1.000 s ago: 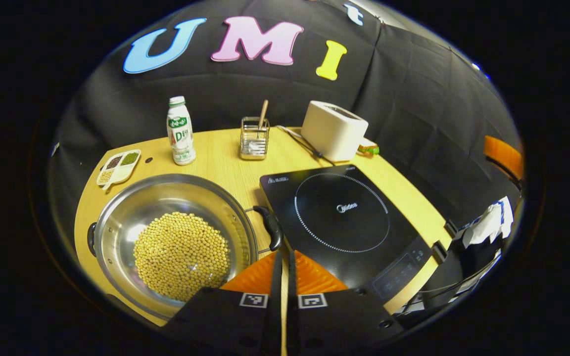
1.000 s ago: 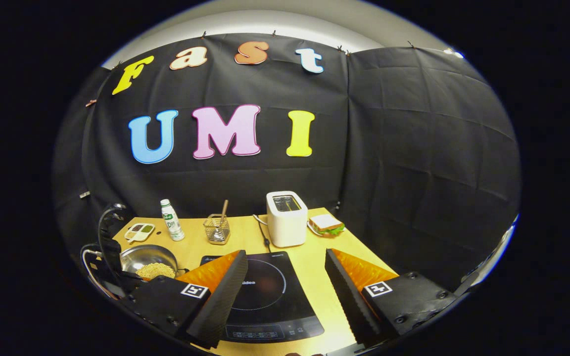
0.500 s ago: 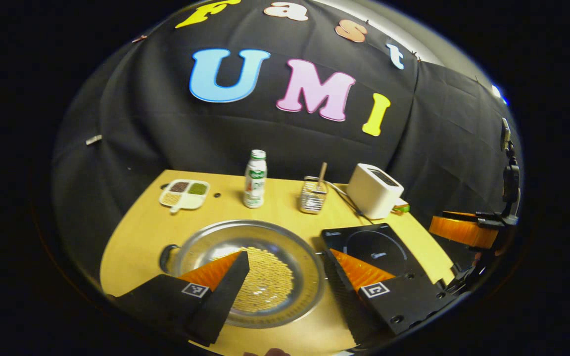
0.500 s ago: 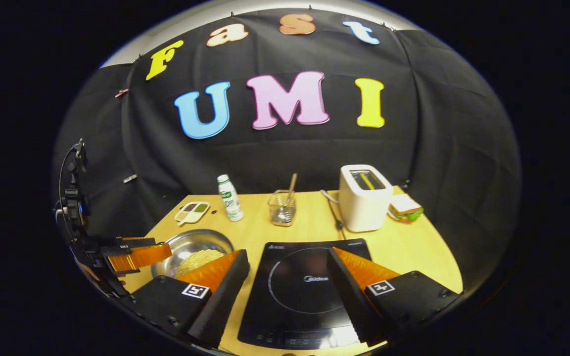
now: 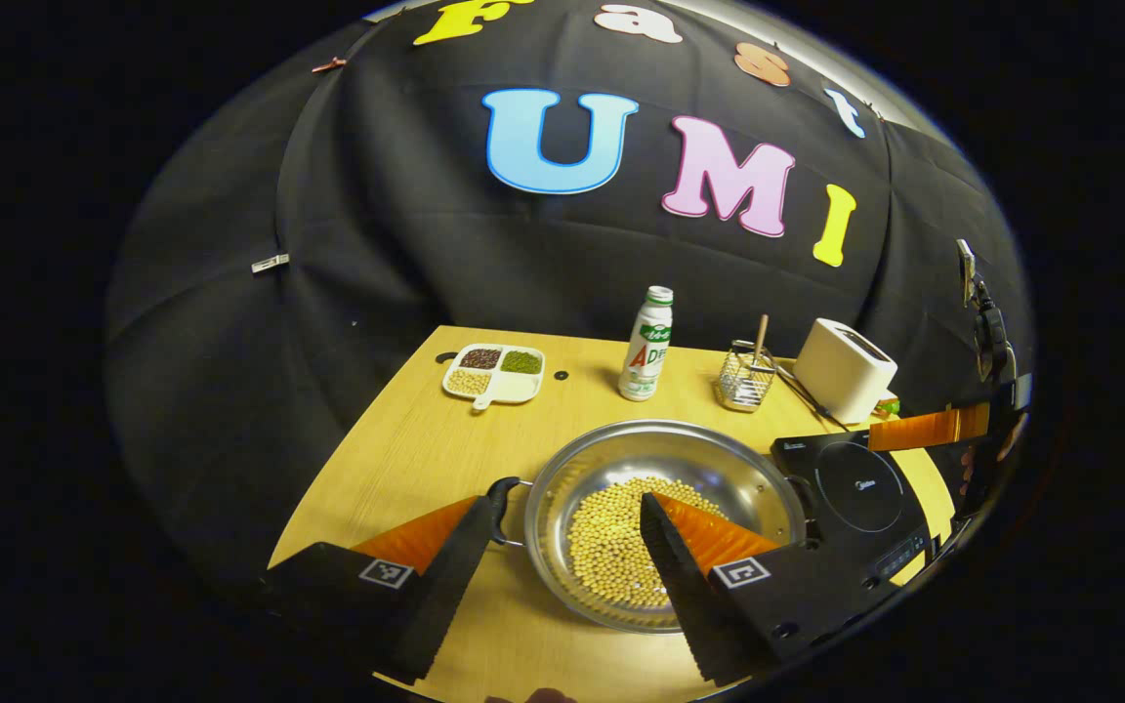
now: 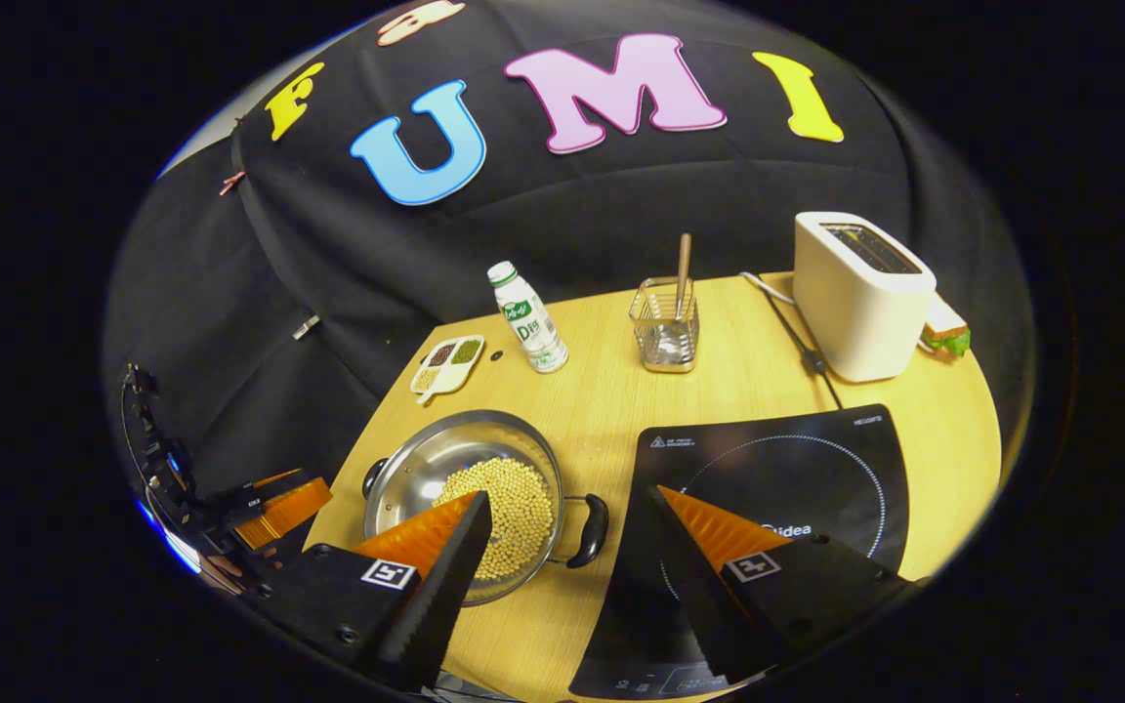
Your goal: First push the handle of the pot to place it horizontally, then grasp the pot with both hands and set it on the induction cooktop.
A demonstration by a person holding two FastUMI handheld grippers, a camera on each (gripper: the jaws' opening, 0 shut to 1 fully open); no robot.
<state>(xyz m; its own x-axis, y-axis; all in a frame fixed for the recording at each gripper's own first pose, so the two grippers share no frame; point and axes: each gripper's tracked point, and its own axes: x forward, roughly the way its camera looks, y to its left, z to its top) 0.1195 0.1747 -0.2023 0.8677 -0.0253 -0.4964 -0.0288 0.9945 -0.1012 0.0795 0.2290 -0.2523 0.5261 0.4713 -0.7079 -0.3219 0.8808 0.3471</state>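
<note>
A steel pot (image 5: 662, 451) holding soybeans rests on the wooden table, its two dark handles pointing left and right. My left gripper (image 5: 567, 503) is open above the pot's left part, with the left handle (image 5: 502, 493) just by its left finger. The black induction cooktop (image 5: 851, 483) lies to the pot's right. In the right gripper view, my right gripper (image 6: 570, 496) is open, and the pot's right handle (image 6: 590, 527) shows between its fingers. There the pot (image 6: 445, 447) sits left of the cooktop (image 6: 787, 469). Each view also catches the other gripper at its edge.
Along the table's back stand a divided dish of grains (image 6: 447, 363), a white bottle (image 6: 528, 317), a wire holder with a stick (image 6: 665, 332), a white toaster (image 6: 860, 293) with its cord, and a sandwich (image 6: 948, 334). The table's front edge is close below both grippers.
My left gripper, shut by the pot's right handle a second ago, opened and swung over to the pot's left side. My right gripper came lower and left, toward the right handle.
</note>
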